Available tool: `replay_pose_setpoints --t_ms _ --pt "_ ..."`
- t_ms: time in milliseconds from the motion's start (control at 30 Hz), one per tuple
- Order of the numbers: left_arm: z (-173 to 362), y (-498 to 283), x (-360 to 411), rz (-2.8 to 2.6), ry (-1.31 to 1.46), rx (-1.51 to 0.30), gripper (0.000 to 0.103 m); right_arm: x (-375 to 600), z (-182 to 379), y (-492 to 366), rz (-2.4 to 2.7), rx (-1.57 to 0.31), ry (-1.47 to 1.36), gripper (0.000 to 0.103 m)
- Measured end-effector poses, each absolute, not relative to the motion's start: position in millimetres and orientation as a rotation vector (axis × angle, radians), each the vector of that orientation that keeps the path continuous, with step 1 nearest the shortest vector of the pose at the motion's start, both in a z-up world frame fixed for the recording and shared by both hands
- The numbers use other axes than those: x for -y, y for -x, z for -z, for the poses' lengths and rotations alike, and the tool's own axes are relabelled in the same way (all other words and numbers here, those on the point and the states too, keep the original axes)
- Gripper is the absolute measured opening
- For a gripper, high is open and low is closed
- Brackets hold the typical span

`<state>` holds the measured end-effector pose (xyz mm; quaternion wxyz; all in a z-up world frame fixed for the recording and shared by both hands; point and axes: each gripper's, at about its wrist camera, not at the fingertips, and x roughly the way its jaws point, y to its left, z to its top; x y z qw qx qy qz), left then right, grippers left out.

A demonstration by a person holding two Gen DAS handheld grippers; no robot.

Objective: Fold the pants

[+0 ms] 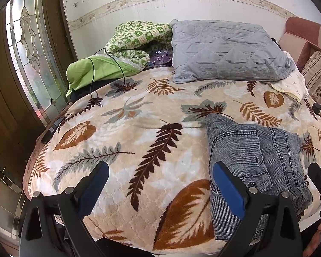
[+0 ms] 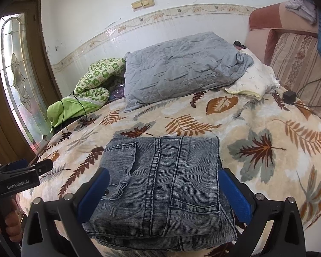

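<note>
Pants: folded pants [image 2: 160,184] lie on the bed [image 2: 267,171], at lower centre of the right wrist view, at lower right of the left wrist view [image 1: 256,167].
Right hand-held gripper [image 2: 162,194]: one finger either side of the pants.
Left hand-held gripper [image 1: 160,190]: lower centre, left of the pants.
Pillow [image 2: 182,68]: behind the pants, by the wall.
Quilt [image 2: 94,79]: left of the pillow.
Door [image 2: 17,81]: left edge of frame.
</note>
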<state>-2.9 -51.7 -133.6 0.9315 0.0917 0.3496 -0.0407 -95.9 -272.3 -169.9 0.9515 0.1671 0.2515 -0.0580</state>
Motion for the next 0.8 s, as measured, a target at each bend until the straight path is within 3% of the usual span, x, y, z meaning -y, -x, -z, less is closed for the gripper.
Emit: replay_pose_setpoints --t_ms 800 --pt "136.3 1.9 51.5 0.081 -0.186 -0.722 0.098 271.7 170.7 96.4 0.12 -0.514 -0.337 0.103"
